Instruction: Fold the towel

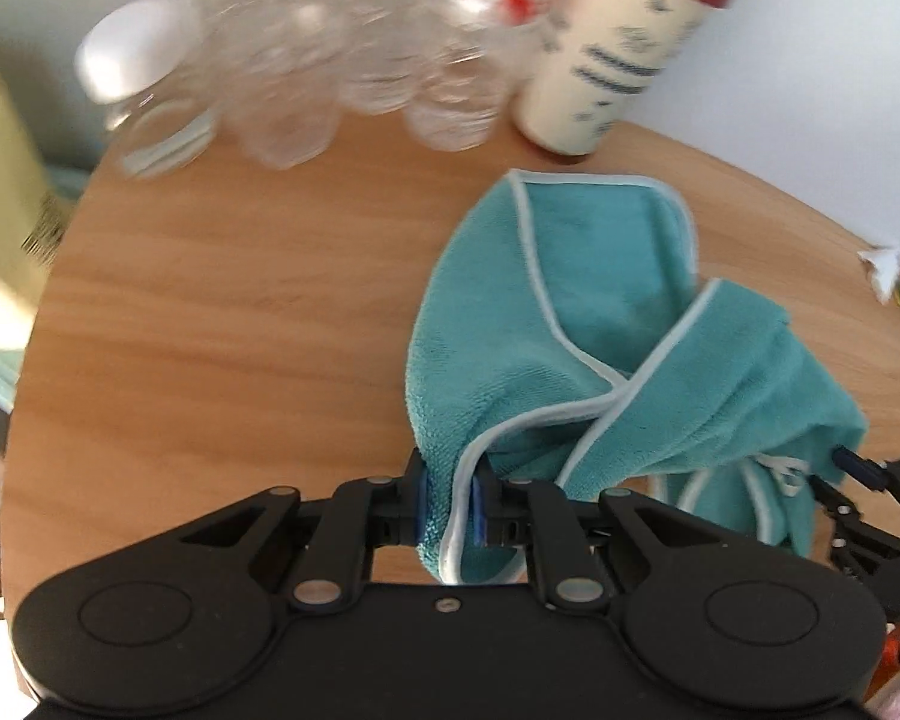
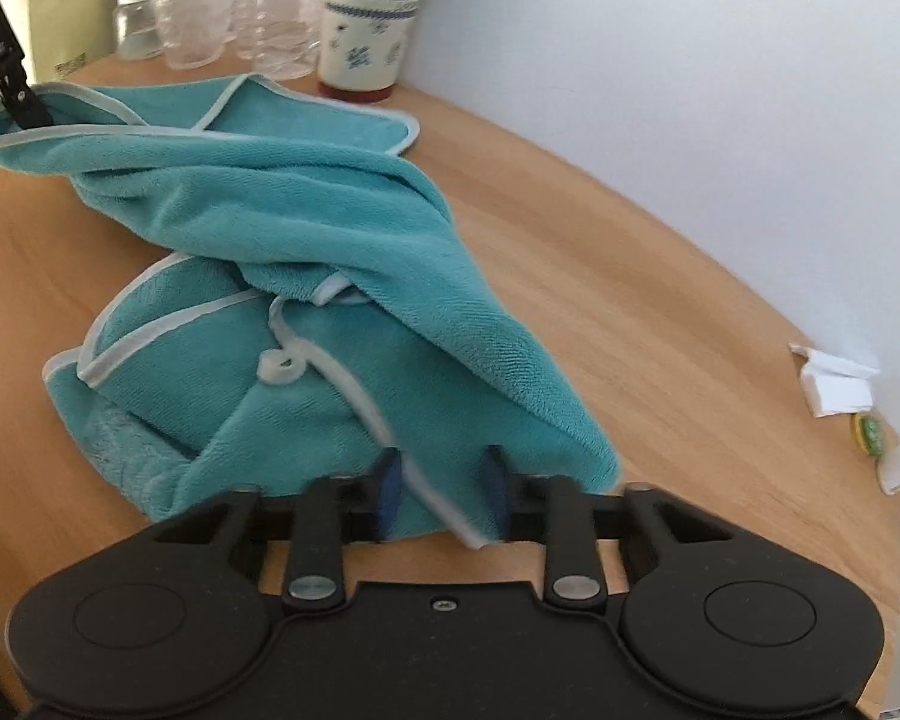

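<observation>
A: Left gripper (image 1: 453,501) is pinching the towel (image 1: 546,324) by its white-piped hem, pads nearly together on the cloth. Towel is lying bunched and twisted on the table (image 1: 210,300), right of centre in the left wrist view.

B: Right gripper (image 2: 444,495)?

A: Fingers are sitting wider apart, straddling a corner at bottom centre. Can't tell if it's actually biting.

B: Risks?

A: If that corner is slipping, the spread is failing on one side and the twist is staying in. Also the bottles (image 1: 354,42) and cup (image 1: 618,48) are crowding the top of the frame, near the towel's far edge; a dragged hem could be tipping them.
</observation>
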{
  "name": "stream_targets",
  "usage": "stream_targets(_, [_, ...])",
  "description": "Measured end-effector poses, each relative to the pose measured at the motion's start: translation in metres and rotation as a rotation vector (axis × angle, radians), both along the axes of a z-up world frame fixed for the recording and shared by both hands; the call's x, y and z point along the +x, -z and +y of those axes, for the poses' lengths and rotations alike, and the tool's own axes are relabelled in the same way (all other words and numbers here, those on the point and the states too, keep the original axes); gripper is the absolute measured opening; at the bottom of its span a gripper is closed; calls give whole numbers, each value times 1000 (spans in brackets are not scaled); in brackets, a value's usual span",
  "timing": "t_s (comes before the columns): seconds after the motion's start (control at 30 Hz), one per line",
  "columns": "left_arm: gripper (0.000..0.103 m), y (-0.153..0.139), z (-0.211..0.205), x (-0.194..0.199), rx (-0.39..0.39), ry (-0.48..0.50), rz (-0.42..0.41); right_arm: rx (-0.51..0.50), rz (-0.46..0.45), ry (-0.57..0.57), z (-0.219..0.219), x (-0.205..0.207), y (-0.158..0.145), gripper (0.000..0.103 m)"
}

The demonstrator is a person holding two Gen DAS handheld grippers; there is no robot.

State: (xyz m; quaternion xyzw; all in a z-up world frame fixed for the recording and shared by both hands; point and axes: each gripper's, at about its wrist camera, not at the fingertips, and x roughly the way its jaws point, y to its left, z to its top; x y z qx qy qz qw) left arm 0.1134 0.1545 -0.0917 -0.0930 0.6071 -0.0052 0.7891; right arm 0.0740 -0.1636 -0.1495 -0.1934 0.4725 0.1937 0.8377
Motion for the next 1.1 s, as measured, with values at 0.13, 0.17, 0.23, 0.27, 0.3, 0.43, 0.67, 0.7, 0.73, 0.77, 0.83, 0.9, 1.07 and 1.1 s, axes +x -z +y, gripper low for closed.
stream_targets(0.13, [13,8,16,-9,4,-45,23,71,15,-32,-5,-8,-26,1])
stream_targets(0.17, [13,11,17,-12,4,-49,30,100,20,-39,-7,-10,-31,1])
stream_targets(0.23, [13,13,22,-19,0,-59,34,122,-11,-39,-11,-16,-43,9])
stream_targets(0.27, [13,14,23,-21,-5,-62,37,117,-26,-42,-12,-18,-45,11])
stream_targets(0.3, [13,14,24,-23,-10,-67,41,116,-33,-46,-14,-16,-46,19])
stream_targets(0.43, [14,16,25,-26,-21,-81,56,108,-80,-1,-25,8,-46,42])
stream_targets(0.67, [14,19,29,-21,-32,-61,71,98,-1,10,-43,53,-18,46])
stream_targets(0.7, [14,20,29,-20,-30,-58,73,55,4,-7,-41,58,-11,46])
stream_targets(0.73, [14,19,30,-19,-28,-53,73,21,2,-18,-41,62,-6,46])
stream_targets(0.77, [14,20,31,-17,-27,-48,71,25,7,-16,-43,64,-4,45])
stream_targets(0.83, [14,22,32,-14,-27,-44,69,111,17,38,-51,72,-3,36])
stream_targets(0.9, [14,24,33,-12,-26,-40,65,185,37,91,-59,79,-2,25])
stream_targets(1.07, [14,19,29,-12,-3,-39,43,254,17,146,-62,87,-9,8])
stream_targets(1.1, [14,18,27,-12,2,-47,49,279,-4,166,-64,87,-16,7])
